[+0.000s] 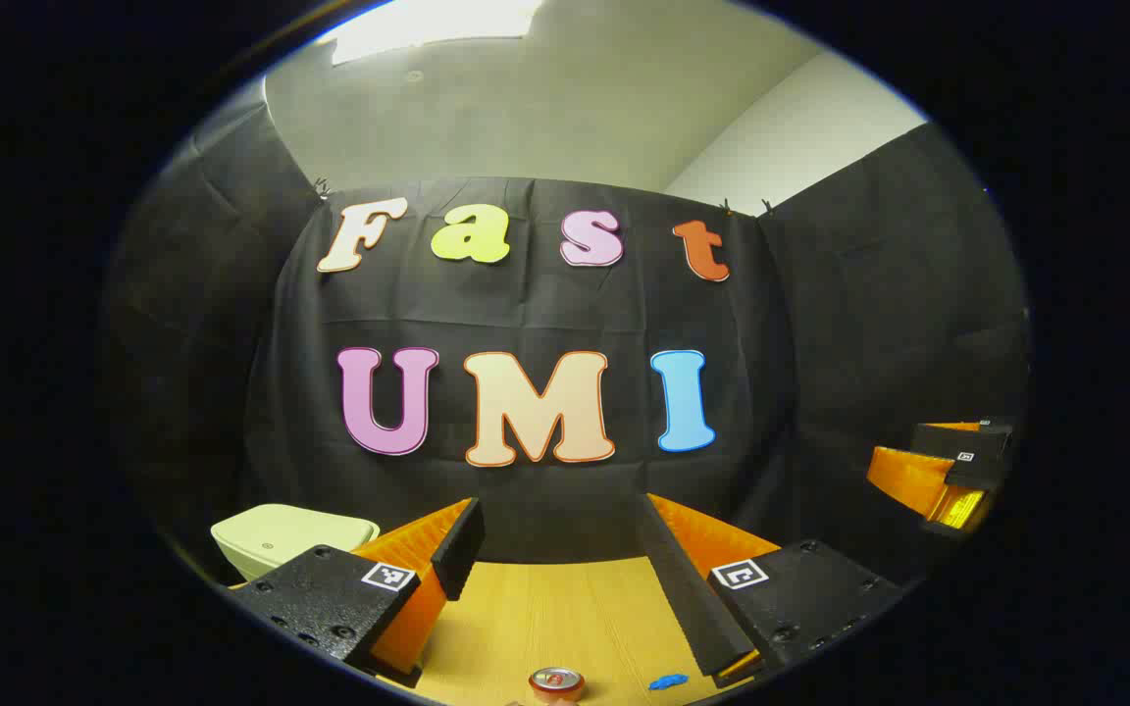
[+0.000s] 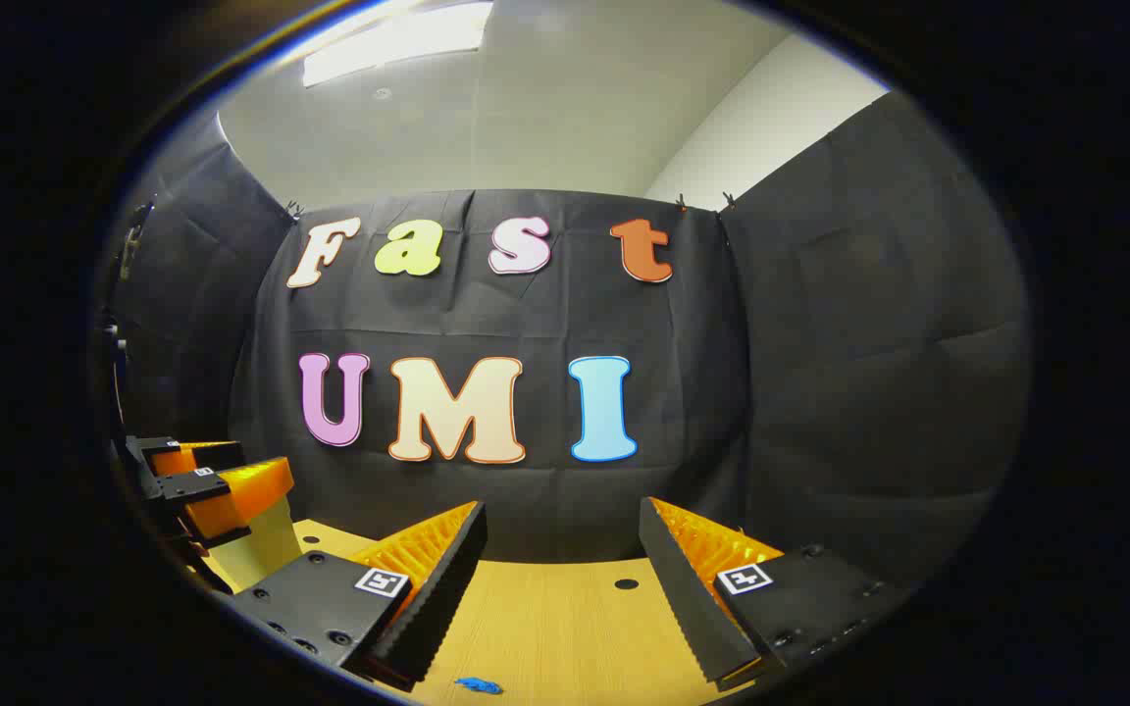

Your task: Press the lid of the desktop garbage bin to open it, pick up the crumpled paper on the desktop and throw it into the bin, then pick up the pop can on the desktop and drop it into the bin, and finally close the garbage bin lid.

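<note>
Wooden desk waits: bin lidded, can nearby; left gripper and right gripper hover agape, empty, ready to press.

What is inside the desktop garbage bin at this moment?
Unknown: the garbage bin has its pale lid down, covering the inside. The pop can stands on the table.

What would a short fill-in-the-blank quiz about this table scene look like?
1. The lid of the pale bin is ____.
2. The pop can stands on a ____ table.
3. The jaws of the left hand-held gripper stand ____, with nothing between them.
4. The right hand-held gripper holds ____.

Missing words: closed; wooden; open; nothing
</note>
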Demonstrator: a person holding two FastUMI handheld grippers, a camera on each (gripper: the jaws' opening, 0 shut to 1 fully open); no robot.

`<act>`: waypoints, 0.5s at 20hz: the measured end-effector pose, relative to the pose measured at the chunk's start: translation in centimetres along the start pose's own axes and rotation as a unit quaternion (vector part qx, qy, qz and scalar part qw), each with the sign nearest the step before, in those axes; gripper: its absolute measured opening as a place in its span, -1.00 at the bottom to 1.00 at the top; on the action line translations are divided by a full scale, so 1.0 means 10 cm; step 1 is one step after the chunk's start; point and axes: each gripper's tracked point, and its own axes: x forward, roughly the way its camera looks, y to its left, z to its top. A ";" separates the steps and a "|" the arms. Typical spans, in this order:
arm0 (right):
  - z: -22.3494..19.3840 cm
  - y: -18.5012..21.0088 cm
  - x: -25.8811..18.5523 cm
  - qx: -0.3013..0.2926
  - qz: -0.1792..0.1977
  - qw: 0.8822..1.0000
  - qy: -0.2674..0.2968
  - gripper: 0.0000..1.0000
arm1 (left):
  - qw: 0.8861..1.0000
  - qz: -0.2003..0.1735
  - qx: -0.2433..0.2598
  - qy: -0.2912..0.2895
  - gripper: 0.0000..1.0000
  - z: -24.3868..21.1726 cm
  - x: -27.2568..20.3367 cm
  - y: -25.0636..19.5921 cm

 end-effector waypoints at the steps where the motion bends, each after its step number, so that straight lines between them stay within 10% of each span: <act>1: -0.01 0.00 0.02 0.001 0.001 1.000 0.000 0.96 | 1.000 0.001 0.002 0.002 0.87 -0.02 0.01 -0.01; 10: -0.13 -0.05 0.04 0.004 0.016 1.000 0.008 0.96 | 1.000 0.001 0.005 0.021 0.87 -0.13 -0.02 -0.11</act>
